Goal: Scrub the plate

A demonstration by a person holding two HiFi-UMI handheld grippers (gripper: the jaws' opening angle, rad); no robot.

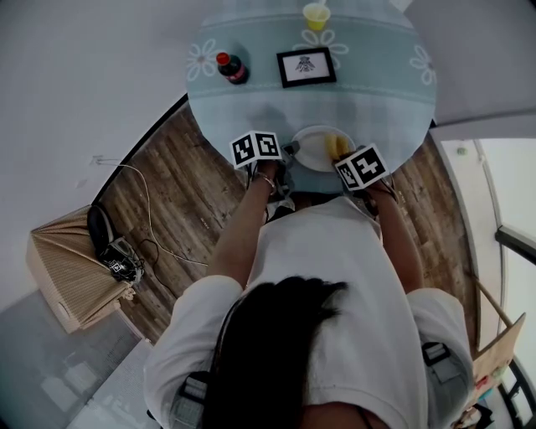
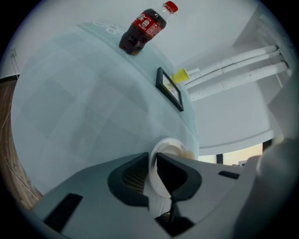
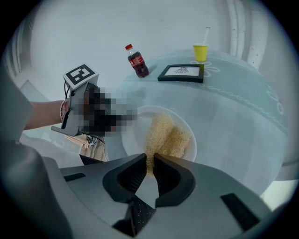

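Observation:
A white plate (image 1: 311,149) lies at the near edge of the round table. My left gripper (image 1: 285,155) is shut on the plate's left rim (image 2: 154,163), which stands between its jaws in the left gripper view. My right gripper (image 1: 347,159) is shut on a yellow scrub sponge (image 3: 166,135) that lies flat on the plate (image 3: 135,128). In the head view the sponge (image 1: 337,147) shows on the plate's right half. The right gripper view shows the left gripper's marker cube (image 3: 81,74) at the plate's far left.
On the pale blue floral tablecloth (image 1: 251,109) stand a cola bottle (image 1: 231,67), a black picture frame (image 1: 306,66) and a yellow cup (image 1: 316,15). A wicker basket (image 1: 67,268) and cables sit on the wood floor at the left.

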